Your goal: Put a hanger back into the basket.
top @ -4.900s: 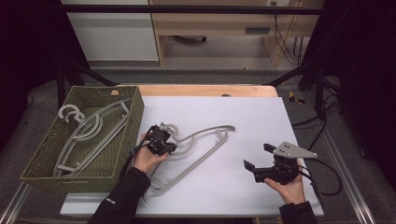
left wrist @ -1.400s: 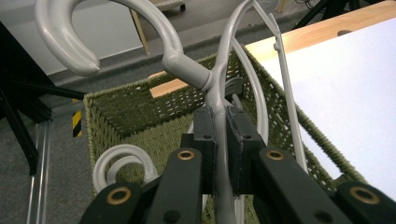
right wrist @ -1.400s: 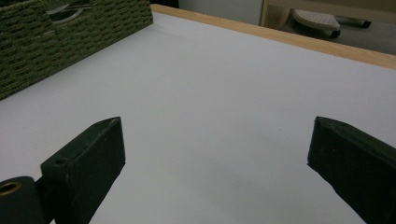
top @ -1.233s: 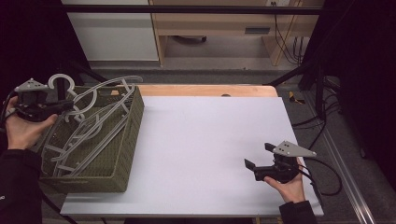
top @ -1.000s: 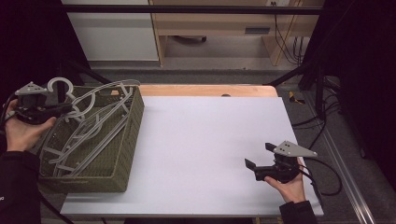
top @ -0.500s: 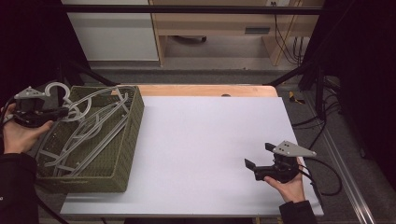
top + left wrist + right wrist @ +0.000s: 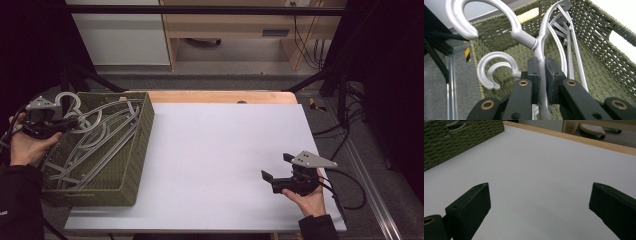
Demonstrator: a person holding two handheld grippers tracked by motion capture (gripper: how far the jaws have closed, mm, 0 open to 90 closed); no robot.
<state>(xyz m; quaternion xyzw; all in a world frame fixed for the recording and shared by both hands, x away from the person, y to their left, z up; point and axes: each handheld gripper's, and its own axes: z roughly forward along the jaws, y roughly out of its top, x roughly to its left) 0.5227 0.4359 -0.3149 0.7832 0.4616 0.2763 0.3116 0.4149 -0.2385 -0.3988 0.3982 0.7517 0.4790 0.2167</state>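
- Since the earliest picture, the grey plastic coat hanger (image 7: 102, 122) has gone from the middle of the white worktop (image 7: 210, 160) into the woven green basket (image 7: 135, 150) at the far left; over the last second the left gripper (image 7: 64, 121) has sunk a little lower at the basket's left rim, while the right hand has not shifted.
- At the left, the left gripper's fingers (image 7: 534, 75) are pinched tight on the hanger's neck, just below the collar where the big hook (image 7: 486, 15) joins the body, with no gap showing between pads and plastic.
- From that grip the hanger's long axis runs away from the fingers and across the basket toward its far right corner; the hook curls back over the left rim, outside the basket.
- I judge the coming move to be a release, and it turns on this: the body already lies over the basket's inside, atop the other grey hangers (image 7: 75, 160), so parting the fingers should let it settle there, though the hook may catch the rim.
- Smooth, pale grey, glossy plastic with curved arms and a thin crossbar; a second, smaller hook (image 7: 495, 66) sits below it.
- At the right, the right gripper (image 7: 274, 170) rests low over bare worktop, fingers (image 7: 471, 205) spread wide and holding nothing, well apart from the basket.
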